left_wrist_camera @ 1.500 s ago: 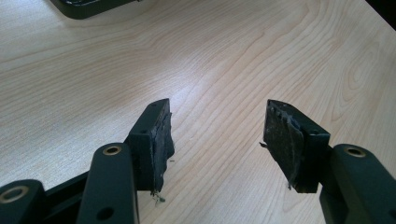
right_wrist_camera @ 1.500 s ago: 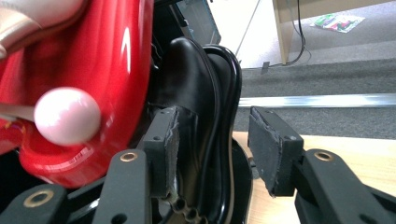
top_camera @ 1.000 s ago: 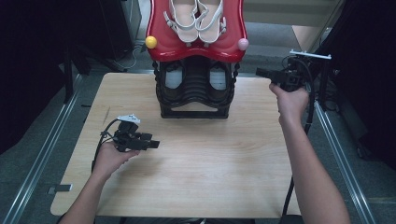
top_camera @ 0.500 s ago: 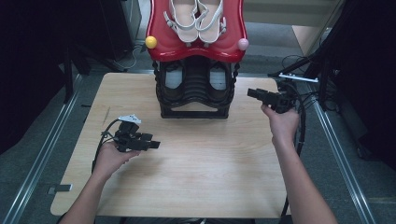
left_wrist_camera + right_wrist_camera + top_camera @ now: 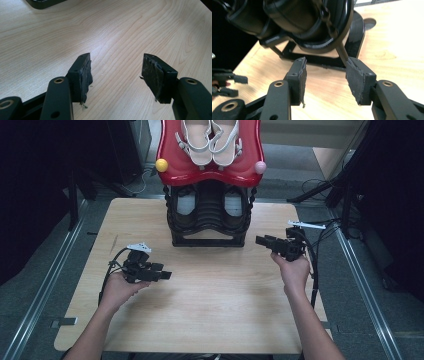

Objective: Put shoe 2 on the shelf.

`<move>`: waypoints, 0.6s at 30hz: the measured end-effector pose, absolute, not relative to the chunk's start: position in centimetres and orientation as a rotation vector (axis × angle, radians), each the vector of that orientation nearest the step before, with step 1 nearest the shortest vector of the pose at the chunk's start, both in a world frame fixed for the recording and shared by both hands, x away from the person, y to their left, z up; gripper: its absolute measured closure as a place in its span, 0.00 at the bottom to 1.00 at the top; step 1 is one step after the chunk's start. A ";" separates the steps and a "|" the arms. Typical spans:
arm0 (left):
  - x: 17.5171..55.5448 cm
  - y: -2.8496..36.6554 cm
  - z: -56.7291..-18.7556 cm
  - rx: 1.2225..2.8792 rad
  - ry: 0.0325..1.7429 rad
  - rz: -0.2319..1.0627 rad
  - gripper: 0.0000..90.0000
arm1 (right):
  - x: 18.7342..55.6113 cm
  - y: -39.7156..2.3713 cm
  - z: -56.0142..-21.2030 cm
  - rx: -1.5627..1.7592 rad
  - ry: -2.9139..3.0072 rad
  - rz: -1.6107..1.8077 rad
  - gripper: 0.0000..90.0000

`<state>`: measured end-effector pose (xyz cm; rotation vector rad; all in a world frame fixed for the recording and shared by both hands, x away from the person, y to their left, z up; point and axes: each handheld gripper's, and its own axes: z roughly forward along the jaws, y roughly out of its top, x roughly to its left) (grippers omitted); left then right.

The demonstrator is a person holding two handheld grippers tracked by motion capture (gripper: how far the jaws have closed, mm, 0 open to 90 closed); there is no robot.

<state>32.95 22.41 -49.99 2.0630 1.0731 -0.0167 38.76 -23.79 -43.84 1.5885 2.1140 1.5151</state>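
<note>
- The table (image 5: 210, 300) carried a black shoe rack (image 5: 209, 220) at its far edge, within reach of both hands.
- The red top shelf (image 5: 210, 167) kept white sandals (image 5: 209, 140) up; black shoes (image 5: 294, 22) sat lower, probably the target.
- The right tongs (image 5: 262, 240) pointed at them, wide and empty.
- The left tongs (image 5: 162, 275) waited aside, also wide and empty.
- No readable labels or brands.

Two white sandals (image 5: 209, 141), two black shoes (image 5: 210, 207), one rack (image 5: 207, 237), two balls (image 5: 161, 165).
</note>
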 end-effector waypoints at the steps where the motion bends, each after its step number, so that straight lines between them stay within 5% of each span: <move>1: 32.9 22.4 -50.0 2.067 1.073 -0.015 0.45 | 38.6 -23.8 -44.2 1.586 2.114 1.512 0.58; 18: 32.9 22.0 -50.1 2.078 1.060 -0.014 0.45 | 36.4 -22.8 -48.6 1.591 2.163 1.525 0.58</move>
